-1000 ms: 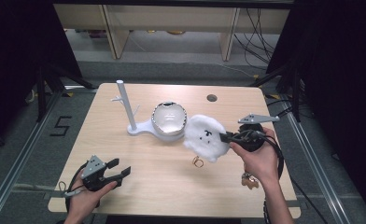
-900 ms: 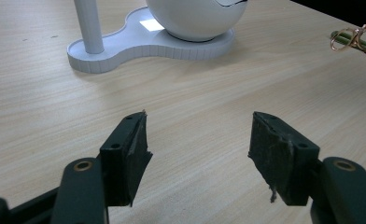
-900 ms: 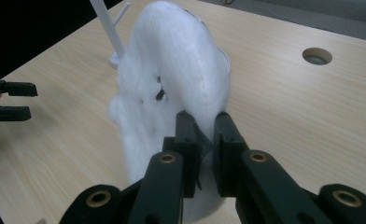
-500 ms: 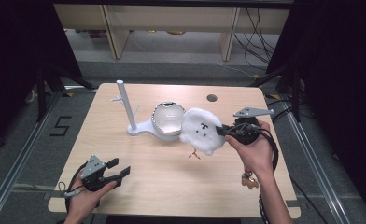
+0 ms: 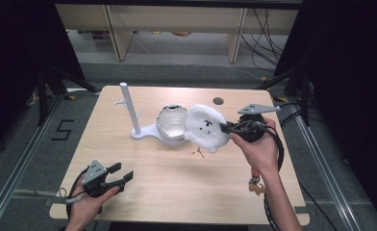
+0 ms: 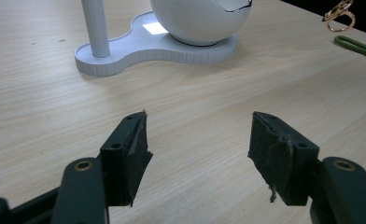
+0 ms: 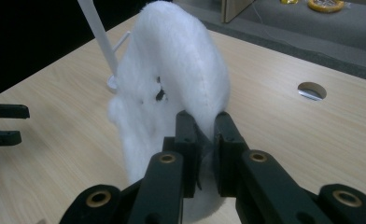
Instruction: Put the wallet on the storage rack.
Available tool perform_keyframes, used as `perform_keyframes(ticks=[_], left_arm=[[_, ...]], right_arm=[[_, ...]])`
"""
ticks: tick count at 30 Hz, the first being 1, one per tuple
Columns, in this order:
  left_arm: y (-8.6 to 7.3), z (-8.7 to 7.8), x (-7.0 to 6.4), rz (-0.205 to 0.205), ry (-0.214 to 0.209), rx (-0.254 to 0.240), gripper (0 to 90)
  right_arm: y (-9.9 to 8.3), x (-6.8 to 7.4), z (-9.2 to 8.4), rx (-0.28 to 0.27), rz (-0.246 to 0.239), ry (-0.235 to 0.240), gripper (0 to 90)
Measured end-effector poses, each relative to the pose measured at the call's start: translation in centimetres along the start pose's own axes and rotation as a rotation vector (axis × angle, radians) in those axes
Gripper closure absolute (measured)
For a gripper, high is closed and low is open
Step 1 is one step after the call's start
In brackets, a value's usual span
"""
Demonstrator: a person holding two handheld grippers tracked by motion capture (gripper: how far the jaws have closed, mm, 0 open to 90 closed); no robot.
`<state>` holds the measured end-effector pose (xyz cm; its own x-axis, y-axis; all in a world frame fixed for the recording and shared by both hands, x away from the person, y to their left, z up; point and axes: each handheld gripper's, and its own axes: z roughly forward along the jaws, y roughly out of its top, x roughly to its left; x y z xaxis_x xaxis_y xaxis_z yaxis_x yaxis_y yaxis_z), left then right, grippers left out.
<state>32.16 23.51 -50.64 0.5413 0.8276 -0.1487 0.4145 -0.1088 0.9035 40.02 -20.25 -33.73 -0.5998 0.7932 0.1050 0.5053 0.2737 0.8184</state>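
On the left of the high view, the left claw point(image 5: 120, 178) is resting low over the near corner of the wooden tabletop point(image 5: 177, 183), its jaws spread with nothing between them, well apart from the work. Moving right, a white jewellery stand point(image 5: 143, 133) is standing with its thin upright post point(image 5: 128, 108) and short side branches, and a white egg-shaped shell point(image 5: 172, 122) with a dark trimmed opening is sitting on the wider end of its base. Just right of that, the right claw point(image 5: 225, 128) is pinching the rim of a fluffy white plush cover point(image 5: 205, 127) with a small stitched face, holding it on edge in the air, close against the shell's open side; in the right gripper view the pads are pressed tight on the plush edge point(image 7: 204, 135). The step in hand looks like carrying the plush to the shell, so it should go best by keeping the pinch firm on the rim, holding the plush above the tabletop, and approaching the opening squarely without knocking the light stand. Small trinkets point(image 5: 197, 152) are lying just below the plush, too small to make out, so the plush should be kept clear of them. Counted: two claws, one stand, one shell, one plush cover, one round hole point(image 5: 218, 101) in the tabletop.
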Motion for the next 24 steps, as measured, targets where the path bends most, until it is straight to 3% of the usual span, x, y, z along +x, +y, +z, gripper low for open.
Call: perform_keyframes(ticks=[2,3,5,8,9,11,14,15,17,19,22,24], left_arm=[[0.0,0.0,0.0,0.0,0.001,-0.001,36.6],[0.01,0.0,0.01,0.0,0.001,-0.001,36.6],[0.01,0.0,0.03,0.002,0.002,-0.001,36.6],[0.01,-0.02,0.03,0.001,0.003,-0.001,36.6],[0.01,-0.02,0.04,0.001,0.002,-0.002,36.6],[0.0,-0.03,0.04,0.0,0.002,-0.001,36.6],[0.0,-0.04,0.03,0.0,0.002,-0.001,36.6],[0.0,-0.05,0.03,0.0,0.003,0.0,36.6],[-0.04,-0.01,0.05,-0.004,-0.006,-0.009,36.6],[-0.05,-0.03,0.08,-0.002,-0.004,-0.008,36.6],[-0.02,-0.13,0.08,0.0,0.004,-0.004,36.6],[-0.04,-0.14,0.07,0.0,0.003,-0.003,36.6]], right_arm=[[0.13,-0.19,0.15,-0.012,-0.028,-0.001,83.3],[0.15,0.07,0.07,-0.004,0.008,-0.003,83.3],[0.26,-0.21,0.22,-0.021,-0.025,-0.004,83.3],[0.4,-0.09,0.23,-0.016,-0.002,-0.006,83.3],[0.47,-0.24,0.25,-0.022,-0.027,-0.014,83.3],[0.49,-0.05,0.37,-0.024,-0.002,-0.005,83.3],[0.64,-0.28,0.43,-0.022,-0.036,-0.014,83.3],[0.64,-0.1,0.49,-0.016,-0.008,-0.003,83.3],[0.79,-0.19,0.63,-0.022,-0.02,-0.001,83.3],[0.83,-0.01,0.6,-0.015,0.004,0.001,83.3],[0.98,-0.17,0.84,-0.032,-0.019,0.008,83.3],[1.07,-0.08,0.77,-0.026,-0.007,0.0,83.3]])
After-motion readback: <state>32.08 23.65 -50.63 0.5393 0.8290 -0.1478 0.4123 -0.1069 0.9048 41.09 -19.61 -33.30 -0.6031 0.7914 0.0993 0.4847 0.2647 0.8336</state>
